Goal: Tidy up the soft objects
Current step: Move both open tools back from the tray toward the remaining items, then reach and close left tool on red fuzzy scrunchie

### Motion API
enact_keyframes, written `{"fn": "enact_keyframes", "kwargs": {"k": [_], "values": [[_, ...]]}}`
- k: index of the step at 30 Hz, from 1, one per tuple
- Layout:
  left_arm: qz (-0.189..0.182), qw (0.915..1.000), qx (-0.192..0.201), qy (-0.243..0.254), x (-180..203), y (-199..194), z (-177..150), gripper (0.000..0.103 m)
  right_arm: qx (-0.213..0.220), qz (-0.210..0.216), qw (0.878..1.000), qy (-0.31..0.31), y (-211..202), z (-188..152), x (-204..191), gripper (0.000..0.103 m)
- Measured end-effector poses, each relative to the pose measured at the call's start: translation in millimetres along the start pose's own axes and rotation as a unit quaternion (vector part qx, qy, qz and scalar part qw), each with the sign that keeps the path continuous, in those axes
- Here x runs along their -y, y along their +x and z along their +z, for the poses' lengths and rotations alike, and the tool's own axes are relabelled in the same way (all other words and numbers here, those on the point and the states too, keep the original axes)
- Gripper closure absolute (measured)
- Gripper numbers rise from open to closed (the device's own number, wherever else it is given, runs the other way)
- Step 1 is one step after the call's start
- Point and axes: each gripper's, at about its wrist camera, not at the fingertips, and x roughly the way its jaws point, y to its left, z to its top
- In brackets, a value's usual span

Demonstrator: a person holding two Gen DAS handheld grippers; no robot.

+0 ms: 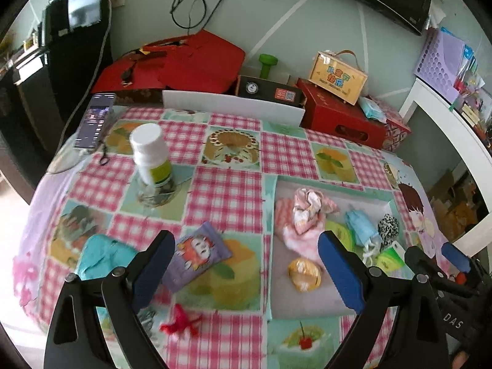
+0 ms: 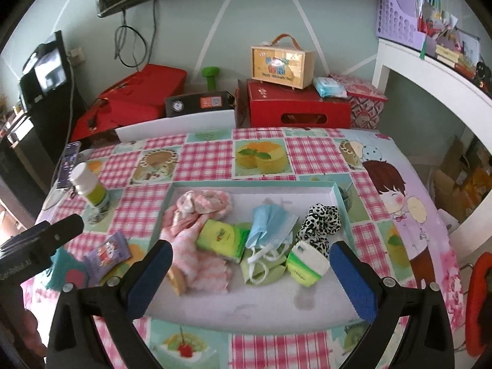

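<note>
A shallow teal tray (image 1: 326, 304) (image 2: 255, 307) on the checked tablecloth holds pink cloth (image 1: 299, 215) (image 2: 196, 212), a blue face mask (image 1: 359, 226) (image 2: 270, 224), a leopard scrunchie (image 2: 319, 224), green tissue packs (image 2: 223, 235) and a yellow bun-like item (image 1: 304, 273). Left of the tray lie a purple packet (image 1: 198, 253) (image 2: 106, 253), a teal cloth (image 1: 103, 256) and a small red item (image 1: 181, 323). My left gripper (image 1: 246, 273) is open and empty above the packet. My right gripper (image 2: 250, 279) is open and empty over the tray.
A white bottle (image 1: 152, 155) (image 2: 89, 189) stands on a glass coaster at the left. A phone (image 1: 95, 120) lies at the far left edge. Red boxes (image 2: 298, 107), a white board and a wooden case stand behind the table. A white shelf (image 2: 430, 70) is at the right.
</note>
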Motion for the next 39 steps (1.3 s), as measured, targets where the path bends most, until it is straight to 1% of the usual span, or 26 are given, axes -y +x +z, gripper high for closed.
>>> {"fn": "enact_keyframes", "kwargs": {"k": [3,7,10,17,19,24,26,34,39], "values": [[0.004,1.0000,0.002,-0.006,-3.9,-13.3,-6.3,0.009,0.005,0.007,1.000,-0.010,-16.1,-7.3,-5.3,0.000],[0.019,0.9997,-0.002,-0.014,-12.5,-29.1,-17.1,0.009,0.010,0.015,1.000,-0.023,-33.6,-17.0,-12.6,0.000],[0.022,0.9992,-0.006,-0.031,-20.8,-37.6,-24.5,0.009,0.013,0.023,0.999,-0.036,-42.8,-23.8,-19.5,0.000],[0.026,0.9980,-0.029,-0.049,-38.1,-40.5,-38.3,0.009,0.009,0.036,0.998,-0.052,-50.8,-34.7,-31.3,0.000],[0.026,0.9974,-0.044,-0.052,-43.6,-37.2,-42.6,0.009,0.004,0.039,0.998,-0.054,-49.3,-37.2,-34.2,0.000],[0.018,0.9936,-0.080,-0.078,-60.7,-26.1,-56.0,0.009,-0.023,0.059,0.996,-0.058,-36.4,-47.4,-44.6,0.000],[0.018,0.9915,-0.097,-0.086,-67.0,-17.8,-61.1,0.009,-0.040,0.066,0.995,-0.064,-27.2,-53.7,-51.7,0.000],[0.031,0.9813,-0.147,-0.120,-90.4,14.4,-78.5,0.009,-0.102,0.070,0.989,-0.085,5.9,-77.1,-74.4,0.000],[0.035,0.9757,-0.169,-0.134,-99.4,32.0,-86.4,0.009,-0.139,0.078,0.983,-0.094,24.7,-91.3,-85.7,0.000]]}}
